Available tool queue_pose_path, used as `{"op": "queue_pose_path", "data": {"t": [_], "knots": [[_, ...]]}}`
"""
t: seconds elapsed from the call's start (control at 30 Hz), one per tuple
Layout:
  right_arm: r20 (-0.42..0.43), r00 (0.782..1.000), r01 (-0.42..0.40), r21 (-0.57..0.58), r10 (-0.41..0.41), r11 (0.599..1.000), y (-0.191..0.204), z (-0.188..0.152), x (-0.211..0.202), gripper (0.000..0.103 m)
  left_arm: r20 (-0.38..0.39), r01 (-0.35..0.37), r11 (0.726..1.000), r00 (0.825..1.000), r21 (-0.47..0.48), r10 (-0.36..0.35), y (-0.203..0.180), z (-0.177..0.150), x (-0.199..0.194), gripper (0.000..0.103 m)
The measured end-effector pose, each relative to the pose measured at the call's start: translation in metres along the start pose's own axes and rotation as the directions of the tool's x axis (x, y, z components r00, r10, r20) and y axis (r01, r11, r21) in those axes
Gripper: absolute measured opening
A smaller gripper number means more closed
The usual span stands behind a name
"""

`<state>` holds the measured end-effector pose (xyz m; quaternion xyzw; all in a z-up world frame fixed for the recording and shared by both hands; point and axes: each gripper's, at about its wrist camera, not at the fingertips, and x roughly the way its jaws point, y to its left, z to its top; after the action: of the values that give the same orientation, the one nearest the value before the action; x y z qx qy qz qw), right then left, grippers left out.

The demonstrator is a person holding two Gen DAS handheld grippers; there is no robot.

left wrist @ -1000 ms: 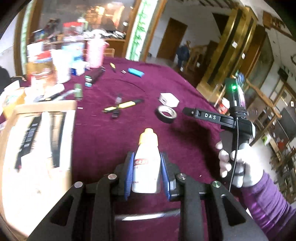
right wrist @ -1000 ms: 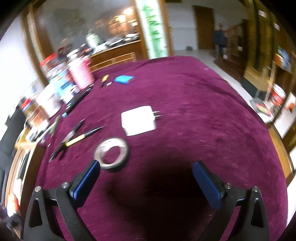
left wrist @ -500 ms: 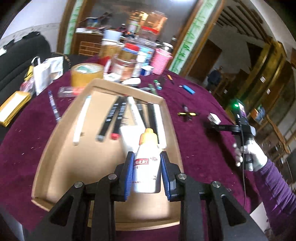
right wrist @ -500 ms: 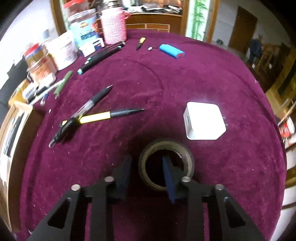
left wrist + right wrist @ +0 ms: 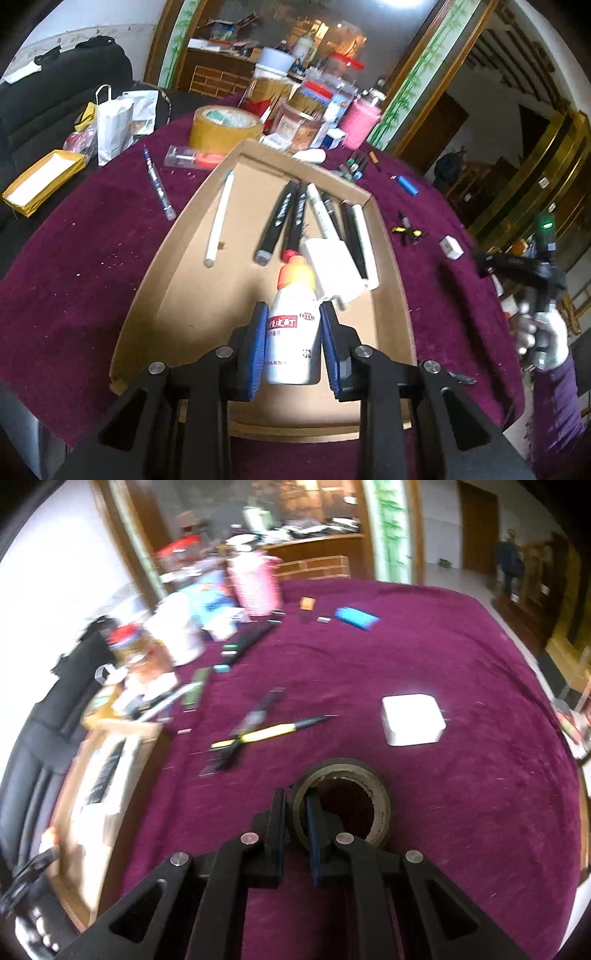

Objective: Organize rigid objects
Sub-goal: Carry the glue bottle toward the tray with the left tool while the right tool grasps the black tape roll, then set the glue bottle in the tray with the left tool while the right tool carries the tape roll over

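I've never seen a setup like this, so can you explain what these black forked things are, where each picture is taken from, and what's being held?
There is no robot here. A person holds a hand-held tool in each hand, and each tool ends in two-fingered tongs with blue pads. A wide-angle camera on each tool looks forward along its fingers, which is why the pictures bulge.

One picture comes from the left tongs. They are shut on a white bottle with an orange cap, over a shallow cardboard tray that already holds markers and a white charger. At the far right you can see the person's gloved hand on the other tool.

The other picture comes from the right tongs. They pinch the wall of a roll of tape, one finger inside the ring. Around it on the purple tablecloth lie a yellow-and-black pen and a white power adapter.
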<state>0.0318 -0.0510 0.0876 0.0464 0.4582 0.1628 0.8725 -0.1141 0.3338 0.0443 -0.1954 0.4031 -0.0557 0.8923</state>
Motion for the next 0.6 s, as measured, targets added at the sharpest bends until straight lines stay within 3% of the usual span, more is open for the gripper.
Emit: {"op": "queue_pose_path", "data": {"t": [0.17,0.33,0.6], "knots": [[-0.016,0.993,-0.118,-0.112,0.117,0.987,0.070,-0.013,-0.007,0.011,-0.045,-0.066,0.997,0.997,0.050,0.068,0.003,0.014,0.011,0.027],[-0.076,0.973,-0.229,-0.194,0.218,0.954,0.132,-0.032,0.001,0.011,-0.043,-0.093,0.988,0.994,0.126,0.099,-0.007,0.047,0.020,0.027],[-0.182,0.941,-0.329,-0.276,0.287,0.903,0.206,-0.060,0.031,0.011,-0.154,-0.110,0.986,0.980,0.129,0.129,0.002,0.108,0.083,0.027]]}}
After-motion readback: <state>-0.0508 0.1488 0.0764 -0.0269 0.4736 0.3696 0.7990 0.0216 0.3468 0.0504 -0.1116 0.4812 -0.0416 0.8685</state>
